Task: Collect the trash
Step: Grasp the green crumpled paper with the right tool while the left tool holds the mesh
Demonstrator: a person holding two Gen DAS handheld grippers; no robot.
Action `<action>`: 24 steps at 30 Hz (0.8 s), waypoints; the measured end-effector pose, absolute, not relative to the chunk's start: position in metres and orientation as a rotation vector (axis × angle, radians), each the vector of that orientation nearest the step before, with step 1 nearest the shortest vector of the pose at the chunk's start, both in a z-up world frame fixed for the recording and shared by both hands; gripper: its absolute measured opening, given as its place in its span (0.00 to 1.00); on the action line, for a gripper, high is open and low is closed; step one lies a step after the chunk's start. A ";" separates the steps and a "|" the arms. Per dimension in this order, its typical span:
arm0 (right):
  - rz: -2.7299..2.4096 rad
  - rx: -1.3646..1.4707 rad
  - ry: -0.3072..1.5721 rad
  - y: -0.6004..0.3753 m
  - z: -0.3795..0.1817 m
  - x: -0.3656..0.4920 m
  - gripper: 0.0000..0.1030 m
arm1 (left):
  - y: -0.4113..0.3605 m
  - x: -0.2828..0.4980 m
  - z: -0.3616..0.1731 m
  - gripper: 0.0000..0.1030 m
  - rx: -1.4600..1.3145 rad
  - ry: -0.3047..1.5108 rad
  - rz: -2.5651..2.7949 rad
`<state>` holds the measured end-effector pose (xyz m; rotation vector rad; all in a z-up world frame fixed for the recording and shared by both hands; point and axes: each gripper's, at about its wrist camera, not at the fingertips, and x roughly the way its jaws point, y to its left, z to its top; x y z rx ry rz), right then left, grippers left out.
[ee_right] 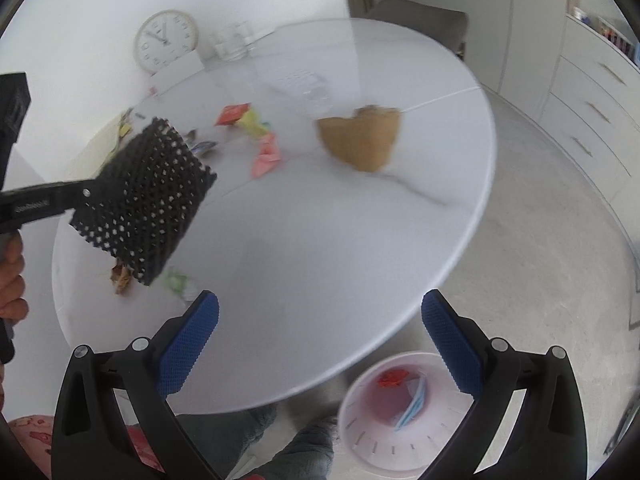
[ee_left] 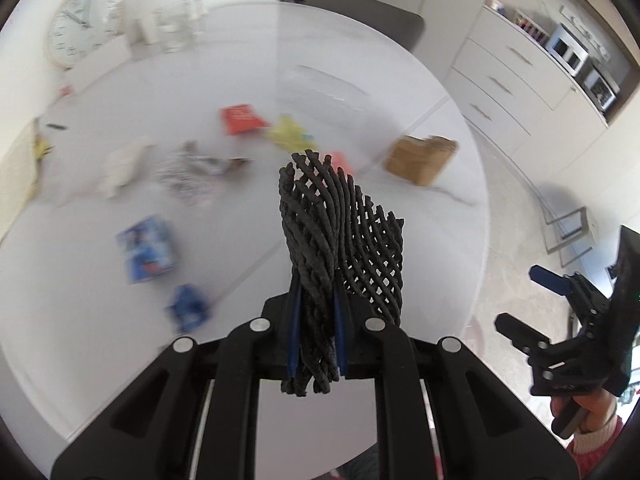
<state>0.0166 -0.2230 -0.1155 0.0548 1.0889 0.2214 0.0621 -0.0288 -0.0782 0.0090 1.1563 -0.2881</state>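
My left gripper (ee_left: pixel 316 320) is shut on a black foam mesh sleeve (ee_left: pixel 340 224), which stands up between its blue pads above the round white table (ee_left: pixel 360 80). In the right wrist view the mesh sleeve (ee_right: pixel 148 200) hangs over the table's left side. My right gripper (ee_right: pixel 320 320) is open with nothing between its fingers, over the table's near edge; it also shows at the left wrist view's right edge (ee_left: pixel 528 304). Blurred litter lies on the table: a red wrapper (ee_left: pixel 240 119), yellow paper (ee_left: pixel 288 134), a pink piece (ee_right: pixel 266 154), a brown paper bag (ee_right: pixel 362 142) and blue packets (ee_left: pixel 148 254).
A pale pink bin (ee_right: pixel 360 448) stands on the floor below the table's near edge, with a red scrap and a blue-white wrapper inside. A clock (ee_left: pixel 86 24) and glasses (ee_left: pixel 176 28) stand at the table's far side. A chair (ee_left: pixel 368 4) and drawers (ee_left: pixel 516 80) lie beyond.
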 end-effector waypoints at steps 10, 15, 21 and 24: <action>0.341 -0.020 1.114 -0.103 -0.161 0.035 0.98 | 0.084 0.037 -0.069 0.13 -0.016 1.164 -0.238; 0.275 -0.066 1.151 -0.076 -0.192 0.044 0.95 | 0.105 0.035 -0.071 0.13 0.006 1.162 -0.275; 0.178 -0.106 1.161 -0.071 -0.202 0.045 0.54 | 0.106 0.039 -0.076 0.13 0.054 1.156 -0.350; 0.158 -0.062 1.171 -0.077 -0.198 0.047 0.37 | 0.098 0.040 -0.078 0.13 0.078 1.158 -0.388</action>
